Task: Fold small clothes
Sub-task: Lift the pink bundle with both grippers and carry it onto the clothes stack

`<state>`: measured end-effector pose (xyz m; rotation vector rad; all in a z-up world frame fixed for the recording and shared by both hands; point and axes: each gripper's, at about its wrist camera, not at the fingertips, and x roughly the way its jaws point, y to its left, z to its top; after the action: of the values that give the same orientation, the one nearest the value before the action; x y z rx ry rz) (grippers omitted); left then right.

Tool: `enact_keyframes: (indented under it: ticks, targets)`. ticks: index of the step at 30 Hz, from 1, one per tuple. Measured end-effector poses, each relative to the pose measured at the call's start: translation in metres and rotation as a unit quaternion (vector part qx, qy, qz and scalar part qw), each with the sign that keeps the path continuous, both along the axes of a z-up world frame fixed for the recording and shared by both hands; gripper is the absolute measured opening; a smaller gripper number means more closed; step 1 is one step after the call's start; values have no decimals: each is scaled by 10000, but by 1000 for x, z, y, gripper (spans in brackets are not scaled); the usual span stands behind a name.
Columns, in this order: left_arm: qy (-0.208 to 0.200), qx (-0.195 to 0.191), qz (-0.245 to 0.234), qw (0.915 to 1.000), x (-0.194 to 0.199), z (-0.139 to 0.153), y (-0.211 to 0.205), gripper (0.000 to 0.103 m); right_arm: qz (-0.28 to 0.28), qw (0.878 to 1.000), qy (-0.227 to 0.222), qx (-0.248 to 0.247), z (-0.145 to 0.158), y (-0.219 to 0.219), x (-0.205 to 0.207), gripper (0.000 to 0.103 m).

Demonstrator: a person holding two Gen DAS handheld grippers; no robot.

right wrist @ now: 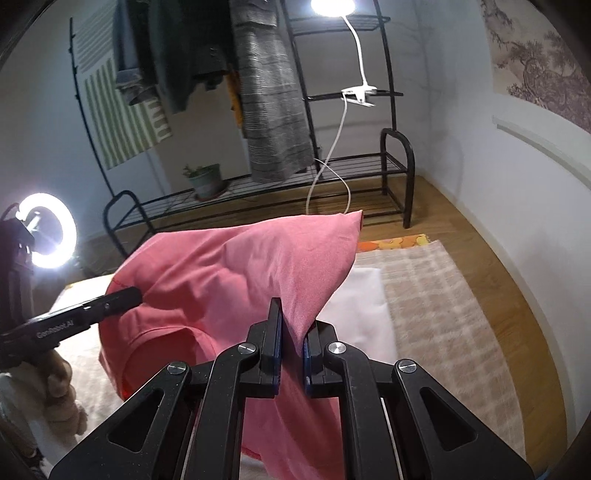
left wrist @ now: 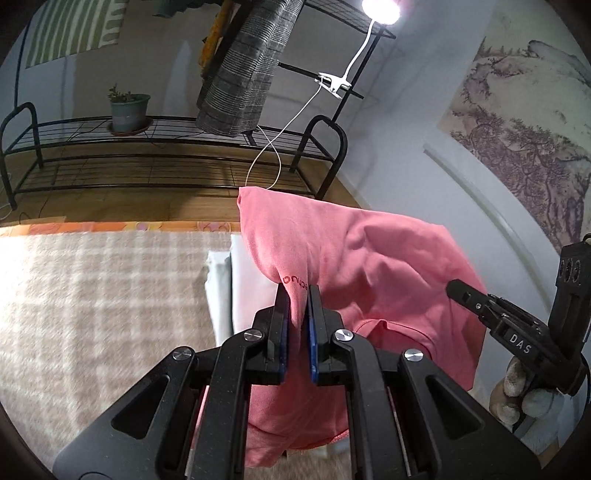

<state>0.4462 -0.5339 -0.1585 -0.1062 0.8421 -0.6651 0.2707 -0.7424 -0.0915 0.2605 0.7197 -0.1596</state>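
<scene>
A pink T-shirt [left wrist: 362, 258] hangs lifted between both grippers above the beige checked blanket [left wrist: 92, 302]. My left gripper [left wrist: 298, 295] is shut on a pinch of the pink T-shirt near its small printed logo. My right gripper [right wrist: 293, 321] is shut on another fold of the pink T-shirt [right wrist: 229, 266]. The right gripper also shows in the left wrist view [left wrist: 454, 288], gripping the shirt's right side. The left gripper shows in the right wrist view [right wrist: 133, 295] at the shirt's left side. The shirt's lower part drapes down behind the jaws.
White folded cloth [left wrist: 243, 280] lies on the blanket under the shirt, also in the right wrist view [right wrist: 362, 295]. A black metal rack [left wrist: 166, 147] with a potted plant [left wrist: 127, 110], hanging grey garment [left wrist: 251, 66] and clip lamp [left wrist: 380, 9] stands beyond. A ring light [right wrist: 48, 229] glows at left.
</scene>
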Motion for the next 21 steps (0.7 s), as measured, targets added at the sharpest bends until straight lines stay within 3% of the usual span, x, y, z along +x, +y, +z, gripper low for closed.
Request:
enact_keyframes:
  ticks: [11, 12, 14, 15, 17, 21]
  targets:
    - [209, 303, 43, 9993, 36, -41, -22, 7, -150, 9995, 214, 164, -51, -40, 41, 7]
    - [243, 333, 48, 9991, 38, -43, -21, 11, -183, 9994, 248, 155, -54, -41, 42, 7]
    - [304, 353, 44, 9989, 38, -43, -20, 34, -218, 9992, 296, 139, -56, -41, 44, 10]
    - [279, 340, 64, 9990, 37, -41, -18, 40, -270, 9990, 342, 115, -55, -41, 44, 11]
    - [208, 323, 86, 9992, 34, -37, -14, 43, -376, 9983, 430, 140, -55, -43, 43, 20]
    - [103, 348, 7, 9993, 20, -23, -8, 43, -502, 9978, 401, 157, -44, -43, 32, 20]
